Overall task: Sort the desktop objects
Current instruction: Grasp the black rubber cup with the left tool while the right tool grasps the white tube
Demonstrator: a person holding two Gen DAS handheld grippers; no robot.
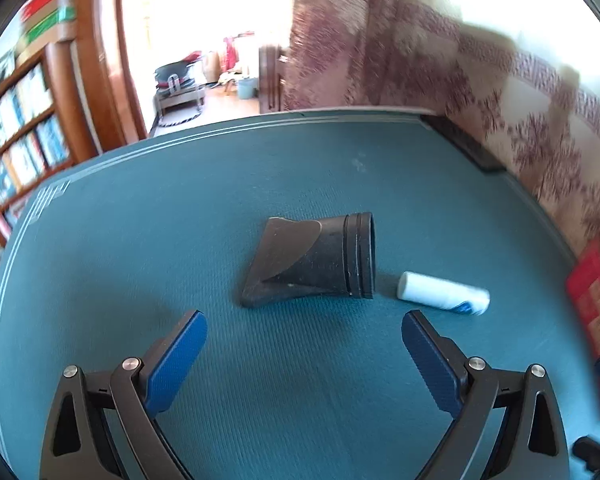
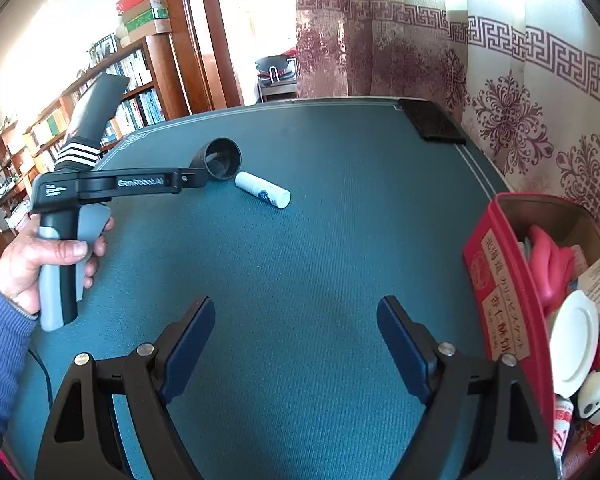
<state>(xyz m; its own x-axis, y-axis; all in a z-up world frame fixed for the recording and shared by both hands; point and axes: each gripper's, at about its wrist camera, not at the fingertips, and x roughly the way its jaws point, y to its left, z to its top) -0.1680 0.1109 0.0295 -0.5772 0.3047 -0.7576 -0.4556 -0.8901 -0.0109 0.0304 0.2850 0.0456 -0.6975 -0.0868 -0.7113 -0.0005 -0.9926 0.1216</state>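
A black hair-dryer nozzle [image 1: 312, 260] lies on its side on the teal mat [image 1: 140, 240], just ahead of my open, empty left gripper [image 1: 304, 328]. A white tube [image 1: 444, 293] with a blue label lies to the nozzle's right. In the right wrist view the nozzle [image 2: 220, 159] and the tube [image 2: 263, 194] lie at the far middle, with the left gripper's body [image 2: 112, 184] reaching toward them. My right gripper [image 2: 296, 320] is open and empty over the mat [image 2: 320, 240], well short of both.
A red box [image 2: 500, 300] at the mat's right edge holds several items: a pink object [image 2: 548, 268], a white plate [image 2: 572, 340], a panda figure [image 2: 598, 396]. A black pad [image 2: 432, 122] lies at the far right corner. Bookshelves stand at left, a curtain behind.
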